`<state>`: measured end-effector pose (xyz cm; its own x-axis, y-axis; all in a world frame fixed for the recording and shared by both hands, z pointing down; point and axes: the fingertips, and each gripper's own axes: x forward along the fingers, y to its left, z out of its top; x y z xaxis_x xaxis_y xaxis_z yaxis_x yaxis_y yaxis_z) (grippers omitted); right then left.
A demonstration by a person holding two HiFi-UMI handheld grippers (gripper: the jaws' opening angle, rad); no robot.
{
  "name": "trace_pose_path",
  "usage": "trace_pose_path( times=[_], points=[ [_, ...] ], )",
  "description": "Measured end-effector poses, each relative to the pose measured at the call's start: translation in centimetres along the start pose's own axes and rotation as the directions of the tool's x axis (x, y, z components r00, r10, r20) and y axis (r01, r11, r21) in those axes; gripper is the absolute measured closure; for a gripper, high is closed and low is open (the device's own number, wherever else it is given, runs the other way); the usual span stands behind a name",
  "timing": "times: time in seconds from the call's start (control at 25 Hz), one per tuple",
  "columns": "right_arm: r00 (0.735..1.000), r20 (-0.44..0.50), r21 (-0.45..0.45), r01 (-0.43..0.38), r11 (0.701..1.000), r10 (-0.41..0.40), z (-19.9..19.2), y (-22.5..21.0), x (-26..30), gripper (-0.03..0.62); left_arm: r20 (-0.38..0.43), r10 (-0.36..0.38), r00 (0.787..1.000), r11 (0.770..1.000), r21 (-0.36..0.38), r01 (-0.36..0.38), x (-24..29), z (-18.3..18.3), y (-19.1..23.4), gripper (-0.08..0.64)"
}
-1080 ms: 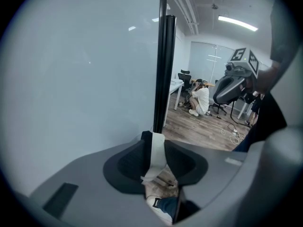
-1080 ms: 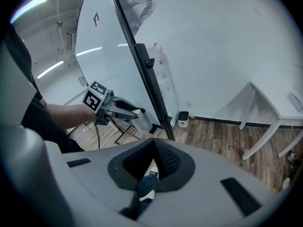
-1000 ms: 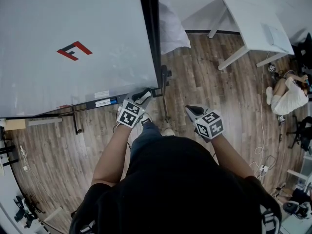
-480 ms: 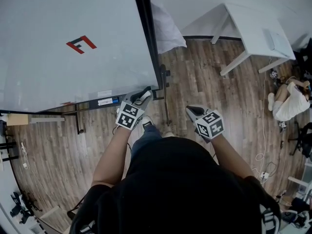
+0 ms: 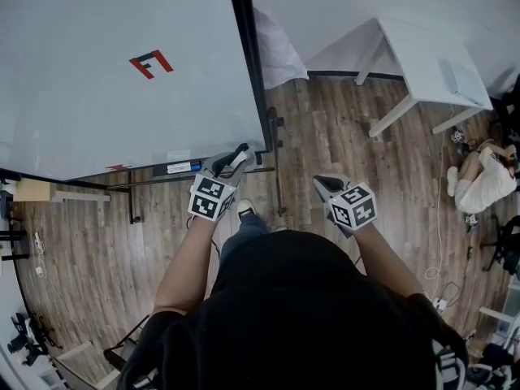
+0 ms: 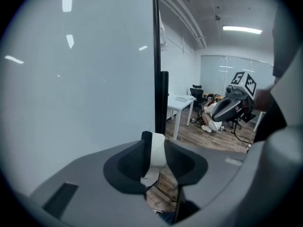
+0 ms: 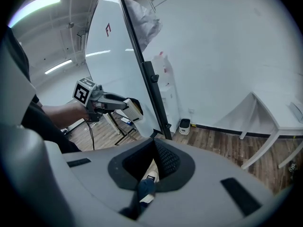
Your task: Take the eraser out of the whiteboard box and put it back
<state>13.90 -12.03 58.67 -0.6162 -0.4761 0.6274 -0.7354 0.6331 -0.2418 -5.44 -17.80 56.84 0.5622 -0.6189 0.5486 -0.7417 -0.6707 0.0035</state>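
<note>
My left gripper (image 5: 237, 156) is shut on the eraser (image 6: 157, 151), a white block with a black side that stands upright between the pads. In the right gripper view the eraser (image 7: 133, 109) shows cream and black at that gripper's tip, held in the air in front of the whiteboard (image 5: 122, 71) near its black right frame. The whiteboard box (image 5: 180, 168) is the narrow tray along the board's lower edge, left of the held eraser. My right gripper (image 5: 328, 184) hangs shut and empty over the wooden floor, apart from the board.
A white table (image 5: 422, 55) stands at the back right. A person (image 5: 481, 177) sits on the floor at the far right, near cables (image 5: 439, 246). A white cloth (image 5: 276, 47) hangs behind the board. The board's stand leg (image 5: 276, 169) runs between the grippers.
My left gripper has risen with the eraser and tilted somewhat, away from the tray's right end. The right gripper has hardly moved.
</note>
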Motion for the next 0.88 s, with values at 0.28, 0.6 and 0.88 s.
trace_pose_path(
  times=[0.28, 0.6, 0.88],
  points=[
    [1.000, 0.000, -0.022, -0.009, 1.000, 0.009, -0.1, 0.4, -0.6, 0.595, 0.023, 0.015, 1.000, 1.000, -0.023, -0.015, -1.9, 0.2, -0.8, 0.423],
    [1.000, 0.003, -0.039, -0.021, 0.999, 0.021, 0.1, 1.1, -0.7, 0.595, 0.026, 0.039, 0.999, 0.998, -0.044, -0.038, -4.0, -0.8, -1.3, 0.423],
    [0.999, -0.002, -0.062, -0.042, 0.997, 0.042, 0.4, 2.3, -0.2, 0.595, 0.012, 0.072, 0.997, 0.995, -0.066, -0.071, -6.1, -2.8, -0.7, 0.423]
  ],
)
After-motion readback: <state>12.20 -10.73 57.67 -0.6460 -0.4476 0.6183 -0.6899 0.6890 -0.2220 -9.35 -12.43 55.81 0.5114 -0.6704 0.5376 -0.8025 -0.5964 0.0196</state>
